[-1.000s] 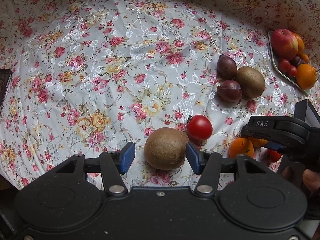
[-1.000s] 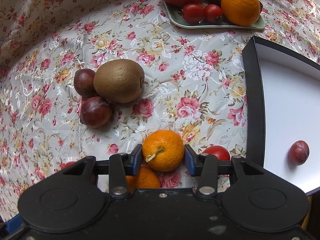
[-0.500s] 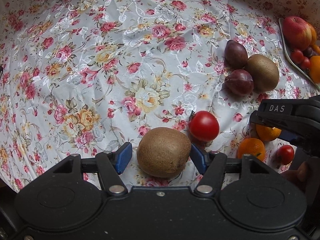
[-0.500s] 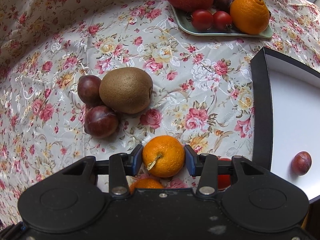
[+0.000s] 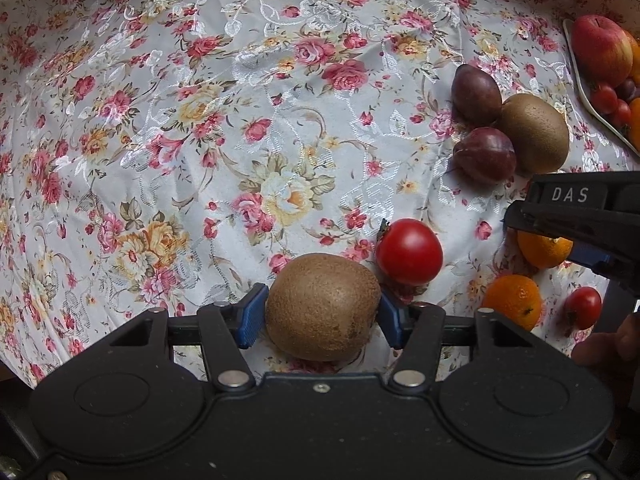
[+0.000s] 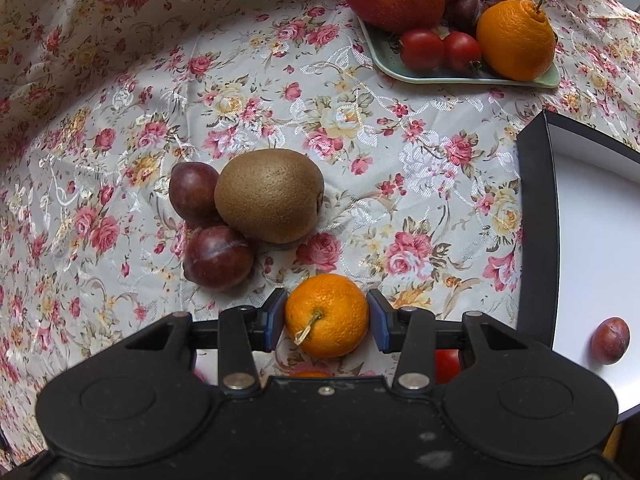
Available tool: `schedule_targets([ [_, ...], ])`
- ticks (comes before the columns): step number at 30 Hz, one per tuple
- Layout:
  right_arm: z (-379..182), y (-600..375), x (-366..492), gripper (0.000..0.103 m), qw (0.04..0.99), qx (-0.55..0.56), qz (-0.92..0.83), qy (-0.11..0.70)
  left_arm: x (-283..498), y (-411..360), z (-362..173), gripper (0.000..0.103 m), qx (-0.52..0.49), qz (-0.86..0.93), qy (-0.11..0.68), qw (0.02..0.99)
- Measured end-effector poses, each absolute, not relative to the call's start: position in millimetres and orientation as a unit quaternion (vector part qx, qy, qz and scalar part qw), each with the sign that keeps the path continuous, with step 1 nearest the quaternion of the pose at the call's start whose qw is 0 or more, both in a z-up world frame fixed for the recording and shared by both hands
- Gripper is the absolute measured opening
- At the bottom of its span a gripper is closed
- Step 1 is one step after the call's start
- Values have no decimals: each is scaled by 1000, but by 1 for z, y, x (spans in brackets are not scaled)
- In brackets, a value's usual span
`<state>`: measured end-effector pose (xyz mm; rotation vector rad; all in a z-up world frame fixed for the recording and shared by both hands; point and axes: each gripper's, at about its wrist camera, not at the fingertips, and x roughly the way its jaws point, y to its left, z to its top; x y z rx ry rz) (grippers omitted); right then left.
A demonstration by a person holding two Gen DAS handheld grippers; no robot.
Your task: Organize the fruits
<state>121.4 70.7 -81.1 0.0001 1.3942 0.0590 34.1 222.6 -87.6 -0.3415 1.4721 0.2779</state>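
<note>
Lowered since earlier: my left gripper point(image 5: 320, 314), jaws just closing, now pinching the kiwi point(image 5: 322, 306) on the surface. Right gripper point(image 6: 326, 318) jaws pinch the orange point(image 6: 327, 315). Risk: the kiwi's rounded sides slipping out on lifting.

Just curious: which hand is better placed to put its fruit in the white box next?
Right, probably: the right gripper clamps the orange beside the box; the left gripper, just closing on the kiwi, is farther.
</note>
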Motion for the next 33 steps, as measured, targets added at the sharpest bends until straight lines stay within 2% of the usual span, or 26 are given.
schedule_targets([
  [8, -75, 55, 128, 45, 745, 76, 40, 662, 36, 236, -76, 61, -177, 157, 663, 710],
  [18, -63, 38, 123, 45, 759, 70, 39, 647, 46, 239, -39, 61, -162, 191, 624, 740],
  [33, -41, -15, 130, 45, 770, 111, 21, 628, 69, 171, -30, 61, -136, 139, 629, 753],
])
